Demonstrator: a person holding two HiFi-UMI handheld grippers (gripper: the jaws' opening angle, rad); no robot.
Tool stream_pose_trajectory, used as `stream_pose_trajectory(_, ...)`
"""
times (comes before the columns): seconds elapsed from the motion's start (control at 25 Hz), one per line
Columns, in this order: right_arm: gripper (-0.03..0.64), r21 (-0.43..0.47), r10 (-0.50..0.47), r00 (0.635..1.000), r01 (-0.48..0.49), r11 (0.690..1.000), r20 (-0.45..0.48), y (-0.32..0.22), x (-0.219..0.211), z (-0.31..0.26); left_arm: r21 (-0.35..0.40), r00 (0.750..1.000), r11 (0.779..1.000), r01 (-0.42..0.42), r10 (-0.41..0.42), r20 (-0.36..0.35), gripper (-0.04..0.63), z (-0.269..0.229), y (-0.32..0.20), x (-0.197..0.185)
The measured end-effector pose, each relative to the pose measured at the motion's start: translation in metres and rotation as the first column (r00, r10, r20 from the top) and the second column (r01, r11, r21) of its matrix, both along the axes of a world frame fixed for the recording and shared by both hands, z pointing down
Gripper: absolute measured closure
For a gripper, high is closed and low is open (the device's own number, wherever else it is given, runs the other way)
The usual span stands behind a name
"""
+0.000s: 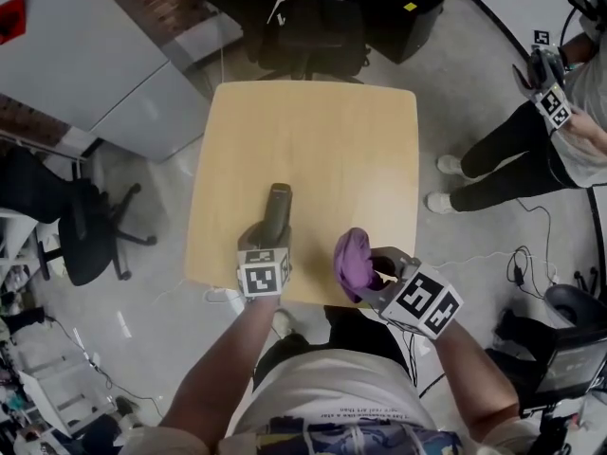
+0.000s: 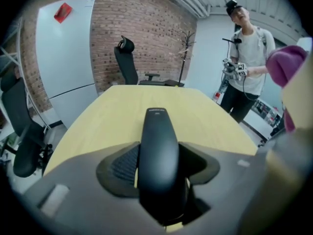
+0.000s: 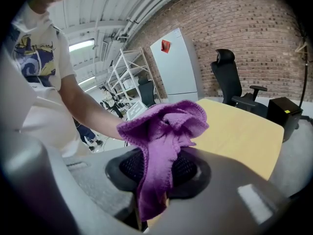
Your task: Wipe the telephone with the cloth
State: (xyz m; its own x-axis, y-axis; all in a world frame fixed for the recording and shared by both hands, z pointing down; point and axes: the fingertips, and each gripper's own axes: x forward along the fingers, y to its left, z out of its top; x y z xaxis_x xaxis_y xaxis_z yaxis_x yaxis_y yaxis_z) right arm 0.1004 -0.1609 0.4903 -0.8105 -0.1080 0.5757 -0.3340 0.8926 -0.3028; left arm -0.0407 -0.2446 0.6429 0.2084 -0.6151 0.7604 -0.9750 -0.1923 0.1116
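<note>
A black telephone handset (image 1: 278, 203) (image 2: 157, 141) sticks out forward over the light wooden table (image 1: 313, 140), near its front edge. My left gripper (image 1: 270, 233) (image 2: 159, 168) is shut on the handset's near end, with a ribbed pad on each side of it. Whether the handset rests on the wood I cannot tell. Just to the right, my right gripper (image 1: 368, 275) (image 3: 156, 173) is shut on a crumpled purple cloth (image 1: 350, 257) (image 3: 165, 131), which bunches up above the jaws. The cloth hangs apart from the handset, over the table's front edge.
A black office chair (image 1: 318, 17) and a black box (image 1: 400, 3) stand beyond the table's far edge. Another chair (image 1: 76, 221) is at the left by a white cabinet (image 1: 95, 60). A person (image 1: 536, 145) with grippers stands at the right. Cables (image 1: 520, 263) lie on the floor.
</note>
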Motion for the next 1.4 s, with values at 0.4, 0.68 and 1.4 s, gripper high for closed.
stream_pose_trajectory(0.4, 0.505, 0.03, 0.002, 1.0, -0.002, 1.0, -0.004, 0.005, -0.008, -0.008, 0.034, 0.997, 0.997, -0.066, 0.067, -0.026, 0.267, -0.025, 0.009, -0.003)
stream_pose_trajectory(0.68, 0.505, 0.126, 0.017, 1.0, -0.015, 0.992, -0.019, 0.014, -0.034, -0.028, 0.158, 0.981, 0.983, -0.099, 0.122, -0.149, 0.268, -0.086, 0.047, -0.025)
stream_pose_trajectory(1.4, 0.505, 0.163, 0.136, 0.991, -0.136, 0.977, 0.011, 0.174, -0.129, -0.052, 0.298, 0.81, 0.873, -0.386, 0.475, -0.343, 0.592, -0.174, 0.243, -0.082)
